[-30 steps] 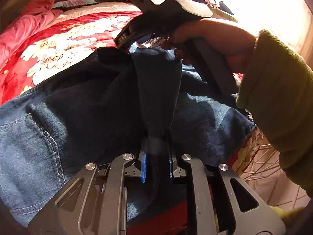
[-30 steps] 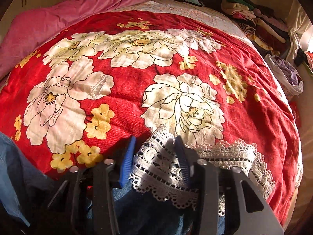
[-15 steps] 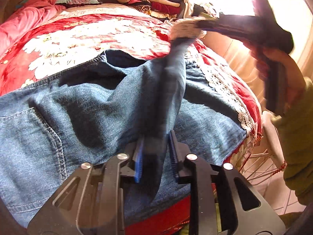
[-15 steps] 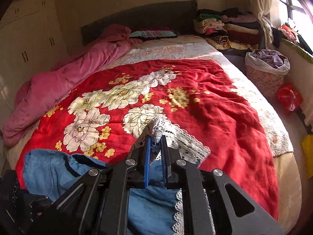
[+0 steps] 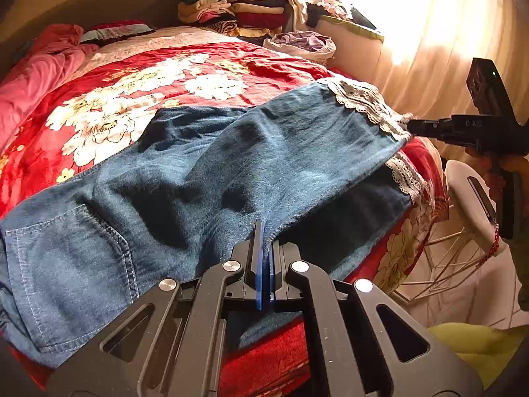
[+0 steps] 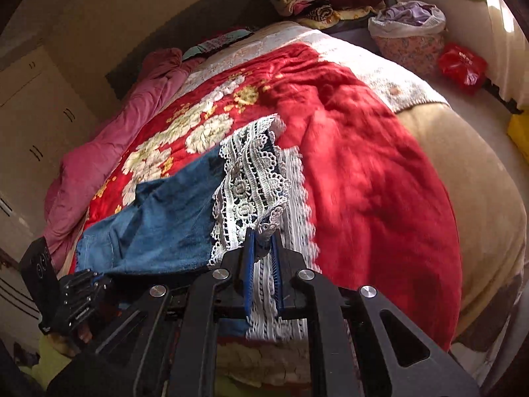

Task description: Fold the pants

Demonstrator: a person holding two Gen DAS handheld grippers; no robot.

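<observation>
Blue jeans (image 5: 231,165) with a white lace hem (image 5: 363,102) lie across a red flowered bedspread (image 5: 165,66). My left gripper (image 5: 263,231) is at the near edge of the upper leg, its jaws closing tight on a fold of denim. That leg is stretched taut to the right, where my right gripper (image 5: 410,125) pinches the lace hem past the bed's edge. In the right wrist view the right gripper (image 6: 263,231) is shut on the lace (image 6: 251,178), and the denim (image 6: 158,218) runs back to the left gripper (image 6: 99,281) at lower left.
A pink quilt (image 5: 33,76) lines the bed's left side. Folded clothes (image 5: 238,10) are stacked at the headboard, with a laundry basket (image 5: 304,43) beside them. A white wire stool (image 5: 469,192) stands by the bed's right edge. A red bag (image 6: 463,66) lies on the floor.
The right gripper shut on the lace hem and swept far to the right, drawing the bunched leg out wide and taut. The left gripper stayed near the bed's edge, clamped on the denim.
</observation>
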